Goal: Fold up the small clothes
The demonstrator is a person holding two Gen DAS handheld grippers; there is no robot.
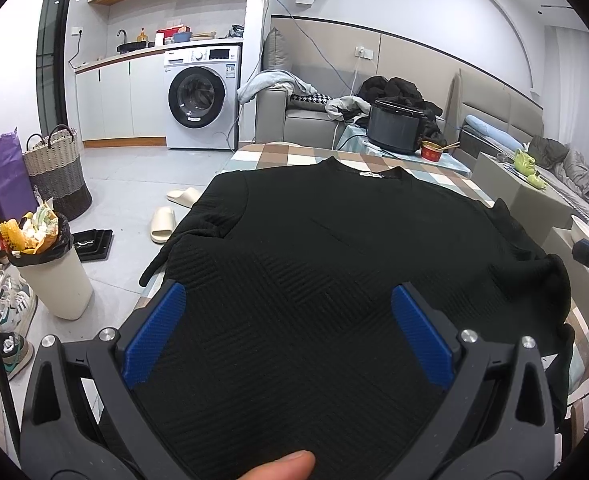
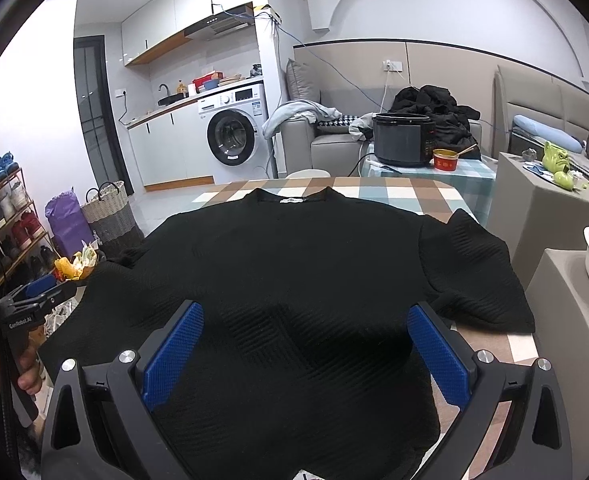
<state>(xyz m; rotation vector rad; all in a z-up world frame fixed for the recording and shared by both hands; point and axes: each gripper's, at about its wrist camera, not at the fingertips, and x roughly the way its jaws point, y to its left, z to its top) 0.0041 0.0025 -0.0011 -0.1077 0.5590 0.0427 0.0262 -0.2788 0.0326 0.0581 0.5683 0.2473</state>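
A fingertip (image 1: 282, 466) sits nearest, just behind the left tool (image 1: 288, 334), whose jaws are spread wide and empty over the hem of the black top (image 1: 334, 248). The top lies flat on the checked tabletop (image 2: 378, 192), collar far. The right tool (image 2: 304, 354) is likewise released. The left sleeve (image 1: 162, 258) overhangs the edge; a one-sided pull could drag the garment off.

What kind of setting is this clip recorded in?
Most likely a small lived-in studio flat: a washing machine built under a kitchenette counter, a grey sofa piled with clothes, and a shoe rack, all around the checked-cloth table holding the black top.
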